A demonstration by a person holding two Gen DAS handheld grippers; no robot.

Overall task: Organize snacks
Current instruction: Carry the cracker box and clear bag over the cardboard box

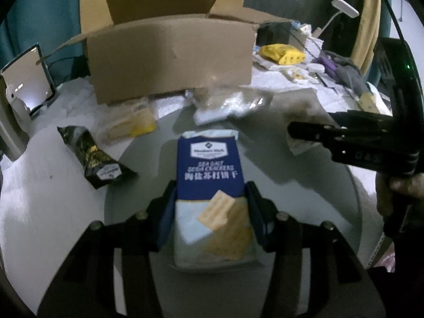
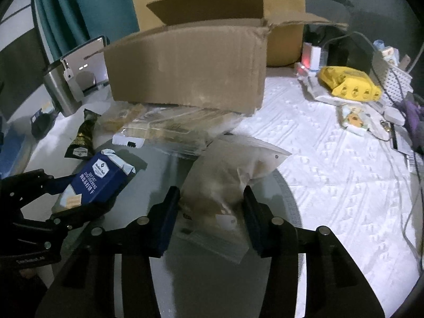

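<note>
A blue and white pack of sea salt soda crackers (image 1: 209,169) lies lengthwise between the pads of my left gripper (image 1: 210,212), which is shut on its lower half. From the right wrist view the same pack (image 2: 100,177) is held tilted above the glass top. My right gripper (image 2: 210,212) is shut on a clear plastic bag (image 2: 233,169) with brownish contents; its pads pinch the bag's lower part. In the left wrist view the right gripper (image 1: 294,133) reaches in from the right with that bag hanging blurred at its tip.
An open cardboard box (image 1: 169,58) stands behind, flaps up. A black snack packet (image 1: 92,156) and a clear pack with yellow (image 1: 132,124) lie left of centre, and more clear packs (image 2: 169,129) lie before the box. Far right, a yellow bag (image 2: 347,82) and cables rest on the white cloth (image 2: 331,159).
</note>
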